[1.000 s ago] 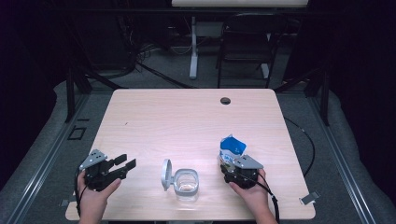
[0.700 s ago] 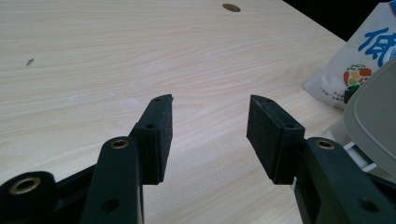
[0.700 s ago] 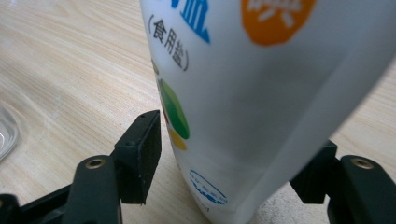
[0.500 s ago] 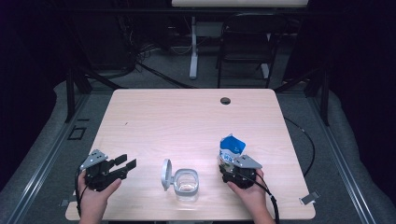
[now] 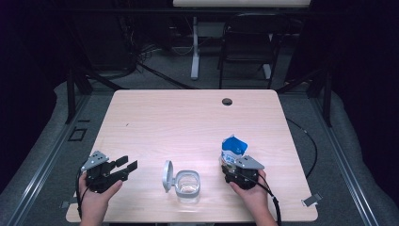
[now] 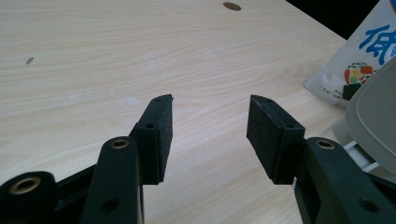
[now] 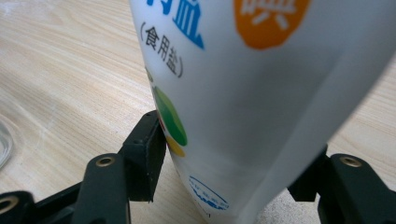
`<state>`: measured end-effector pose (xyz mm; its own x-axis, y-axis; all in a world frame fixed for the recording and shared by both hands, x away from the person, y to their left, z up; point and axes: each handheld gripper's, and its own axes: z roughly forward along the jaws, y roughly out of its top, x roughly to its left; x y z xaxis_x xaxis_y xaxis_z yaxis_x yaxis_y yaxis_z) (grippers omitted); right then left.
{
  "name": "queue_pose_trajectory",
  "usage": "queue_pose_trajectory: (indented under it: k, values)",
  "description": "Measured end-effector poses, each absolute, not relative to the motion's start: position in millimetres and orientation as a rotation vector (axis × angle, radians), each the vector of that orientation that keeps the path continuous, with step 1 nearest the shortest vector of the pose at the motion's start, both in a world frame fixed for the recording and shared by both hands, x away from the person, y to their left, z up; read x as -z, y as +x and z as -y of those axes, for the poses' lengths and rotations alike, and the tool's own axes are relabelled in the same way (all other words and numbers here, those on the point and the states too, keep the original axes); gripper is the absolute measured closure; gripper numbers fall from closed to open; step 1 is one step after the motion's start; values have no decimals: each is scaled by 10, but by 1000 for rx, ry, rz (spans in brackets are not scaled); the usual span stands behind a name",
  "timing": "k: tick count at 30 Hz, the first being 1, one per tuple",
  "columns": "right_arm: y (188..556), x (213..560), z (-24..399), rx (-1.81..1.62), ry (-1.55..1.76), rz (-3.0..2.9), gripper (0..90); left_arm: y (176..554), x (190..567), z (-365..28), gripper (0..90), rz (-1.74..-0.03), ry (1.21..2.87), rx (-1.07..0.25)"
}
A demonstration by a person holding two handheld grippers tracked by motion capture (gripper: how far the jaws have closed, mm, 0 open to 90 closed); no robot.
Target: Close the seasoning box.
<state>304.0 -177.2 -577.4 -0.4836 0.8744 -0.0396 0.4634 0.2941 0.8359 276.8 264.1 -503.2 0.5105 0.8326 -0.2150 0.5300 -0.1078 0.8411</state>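
right gripper (image 5: 234, 168) at near right, jaws wide and just closing around the upright salt bag (image 5: 233, 149), seemingly to pour. left gripper (image 5: 127, 167) at near left, open and empty, aimed toward the open-lidded jar (image 5: 188, 184), likely to steady it.

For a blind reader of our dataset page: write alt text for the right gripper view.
A white plastic salt bag with blue, orange and green print stands between the right tongs, its left pad at the bag's side and its right pad mostly hidden behind it. Pale wooden table lies beneath, with a clear container's edge at far left.
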Motion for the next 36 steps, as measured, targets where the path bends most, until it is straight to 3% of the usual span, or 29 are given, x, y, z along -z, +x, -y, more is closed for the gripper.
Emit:
queue_pose_trajectory:
  k: [36]
  values:
    - [3051, 5775, 1787, -1102, 1150, -2091, 424, 2773, 5040, -2673, 512, -1158, 1766, -389]
